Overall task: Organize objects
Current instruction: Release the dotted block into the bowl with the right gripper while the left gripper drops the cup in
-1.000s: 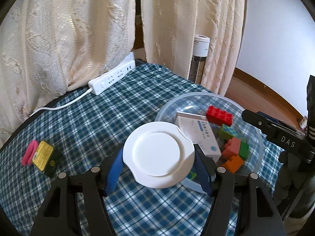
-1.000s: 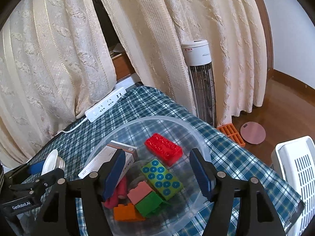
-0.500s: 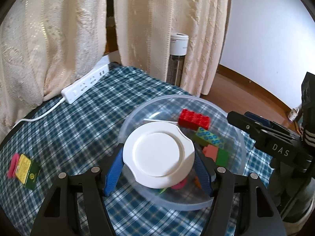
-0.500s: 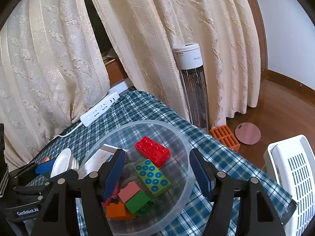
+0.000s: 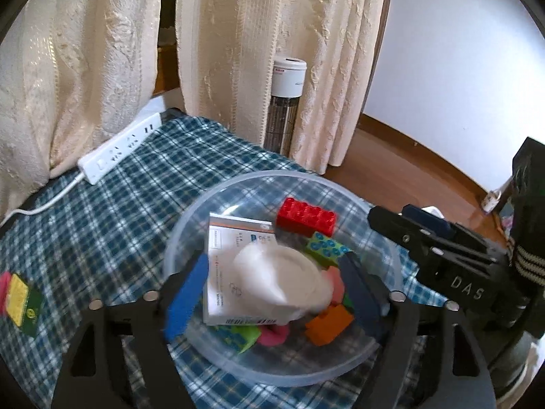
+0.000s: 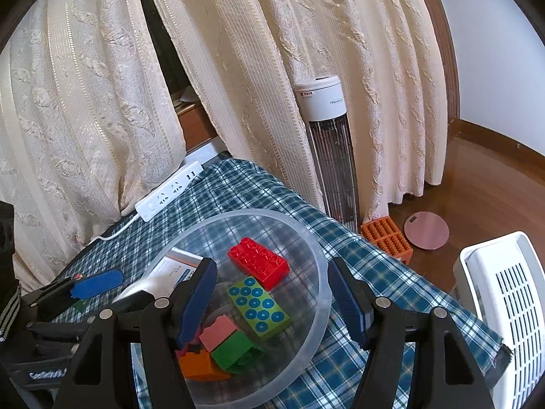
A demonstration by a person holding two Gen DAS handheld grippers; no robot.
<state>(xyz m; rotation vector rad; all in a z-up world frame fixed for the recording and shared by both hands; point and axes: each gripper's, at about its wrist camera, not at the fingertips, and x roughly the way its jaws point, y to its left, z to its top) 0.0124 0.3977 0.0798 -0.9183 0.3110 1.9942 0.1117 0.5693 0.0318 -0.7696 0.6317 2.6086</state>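
Left gripper (image 5: 272, 289) opening over clear bowl (image 5: 218, 204), blurred white lid (image 5: 282, 283) loose between the jaws atop the medicine box (image 5: 224, 259); could tip and slide off, knocking bricks about; right gripper (image 6: 272, 296) half open, empty, hovering at the bowl's rim

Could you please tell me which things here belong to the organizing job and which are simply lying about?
Part of the job:
- clear bowl
- white lid, dropping between the opening jaws of the left gripper
- red brick
- white box
- yellow-green packet, on the cloth

Just lying about:
- power strip
- tower heater
- white basket
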